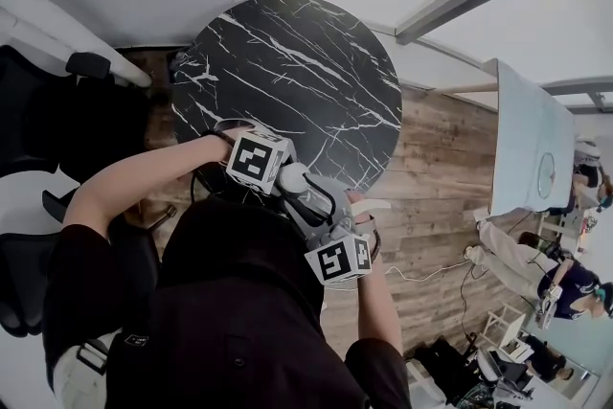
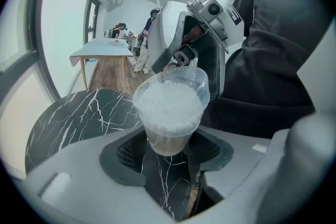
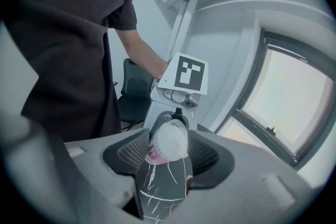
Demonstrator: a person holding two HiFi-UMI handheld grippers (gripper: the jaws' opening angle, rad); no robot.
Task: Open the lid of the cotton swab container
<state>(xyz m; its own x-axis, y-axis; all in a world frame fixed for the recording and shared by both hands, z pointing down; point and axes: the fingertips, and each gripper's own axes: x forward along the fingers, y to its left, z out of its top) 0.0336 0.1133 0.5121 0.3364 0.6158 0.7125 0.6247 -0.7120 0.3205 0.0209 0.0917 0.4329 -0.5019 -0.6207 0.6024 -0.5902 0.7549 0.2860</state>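
- Standing at the near edge of a round black marble table (image 1: 297,72), a person in a dark shirt (image 1: 239,302) holds both tongs close together in front of the body.
- Cotton swab container (image 2: 170,113): off the table, held in the air between the two tongs.
- Left gripper (image 2: 169,149): jaws set wide, pads clamped on the narrower lower part of the container. The wider top points away from its camera.
- Clear lid (image 2: 176,84): seated on the container, with white swab heads packed under it.
- Right gripper (image 3: 168,157): faces the left one from the opposite side. Its jaws are also wide, with the container filling the gap and a pad against each side. A pink band shows low on the container here, below the white top.
- Wooden floor (image 1: 450,168) beyond the table; other people stand well apart.
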